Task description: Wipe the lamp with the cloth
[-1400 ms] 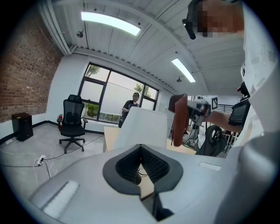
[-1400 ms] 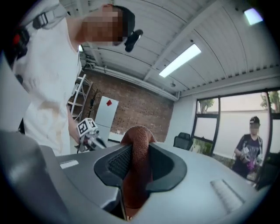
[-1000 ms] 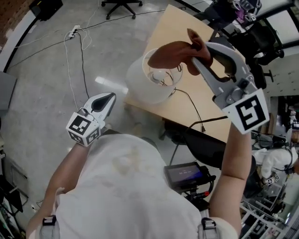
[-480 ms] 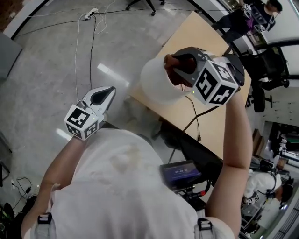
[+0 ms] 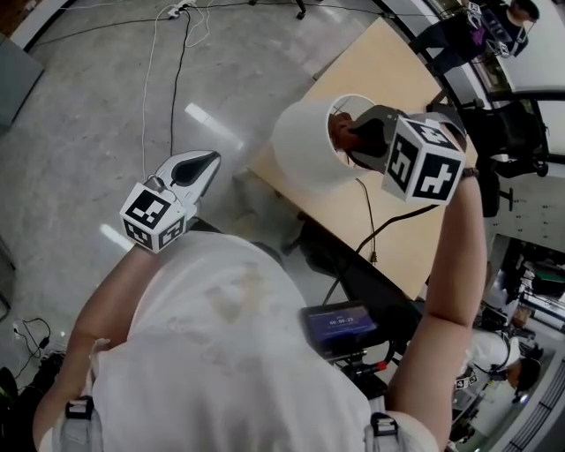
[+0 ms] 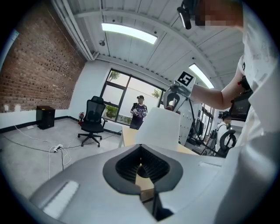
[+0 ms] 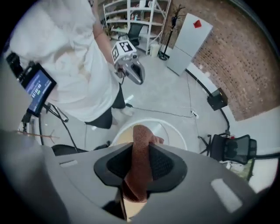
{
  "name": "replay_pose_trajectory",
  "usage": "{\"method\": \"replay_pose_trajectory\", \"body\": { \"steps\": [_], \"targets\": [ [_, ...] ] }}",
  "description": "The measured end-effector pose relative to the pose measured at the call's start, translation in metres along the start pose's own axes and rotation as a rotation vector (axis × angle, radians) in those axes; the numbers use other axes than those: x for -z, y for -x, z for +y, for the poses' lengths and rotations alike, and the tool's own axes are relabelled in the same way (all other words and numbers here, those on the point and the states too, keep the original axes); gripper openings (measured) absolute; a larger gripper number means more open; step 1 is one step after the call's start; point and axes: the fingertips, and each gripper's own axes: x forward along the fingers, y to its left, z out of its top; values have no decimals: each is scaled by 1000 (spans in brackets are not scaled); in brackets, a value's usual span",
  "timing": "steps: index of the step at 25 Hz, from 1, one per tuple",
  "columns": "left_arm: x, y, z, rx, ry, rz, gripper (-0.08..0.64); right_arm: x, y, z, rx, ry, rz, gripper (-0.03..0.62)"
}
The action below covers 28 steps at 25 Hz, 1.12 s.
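Note:
The lamp's white shade [image 5: 305, 146] stands at the near corner of the wooden table [image 5: 388, 71]. My right gripper [image 5: 357, 141] points down into the shade's open top, shut on a brown cloth [image 5: 337, 130]. In the right gripper view the cloth [image 7: 142, 144] runs up between the pads, with the shade's rim [image 7: 175, 131] below it. My left gripper [image 5: 199, 168] hangs over the floor, left of the lamp and apart from it. In the left gripper view the shade [image 6: 159, 127] is ahead; the jaws stand a little apart around nothing.
A black cord [image 5: 369, 212] runs from the lamp across the table to its near edge. A small screen [image 5: 340, 325] hangs at my chest. Cables and a power strip [image 5: 177, 11] lie on the concrete floor. An office chair [image 6: 92, 120] and a person [image 6: 139, 111] stand farther off.
My right gripper has dropped and tipped over to point downward, carrying the cloth from above the shade into its open top. The left gripper has shifted only slightly.

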Motion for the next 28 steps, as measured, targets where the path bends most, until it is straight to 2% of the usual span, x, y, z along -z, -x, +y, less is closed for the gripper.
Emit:
{"method": "replay_pose_trajectory", "body": {
  "steps": [3,5,8,10,12,14,16,19,21,23,25,28],
  "targets": [
    [0,-1,2,1,-3,1,2,-18,-2,-6,-51,-61,-145,110],
    [1,-2,3,0,-2,0,2,-21,-7,-15,-27,-77,-165,112],
    [1,-1,2,1,1,4,2,-12,-12,-30,67,-74,-97,112],
    [1,0,1,3,-2,8,2,2,-11,-39,130,-52,1,112],
    [3,0,0,5,-9,15,2,16,-8,-42,157,-27,101,112],
    [4,-1,-2,11,-13,20,2,25,-6,-35,123,-9,174,112],
    [5,-3,-4,19,-16,21,2,24,-5,-18,38,1,181,112],
    [4,-4,-7,24,-20,19,2,0,-1,3,-80,-9,47,112],
    [4,-3,-6,20,-19,21,2,-18,0,4,-109,-23,-52,112],
    [4,-2,-5,16,-16,23,2,-23,-2,-9,-75,-49,-93,112],
    [4,-1,-3,12,-14,24,2,-20,-3,-30,14,-99,-94,112],
    [4,0,-2,13,-15,28,2,0,3,-59,150,-183,-31,112]
  ]
}}
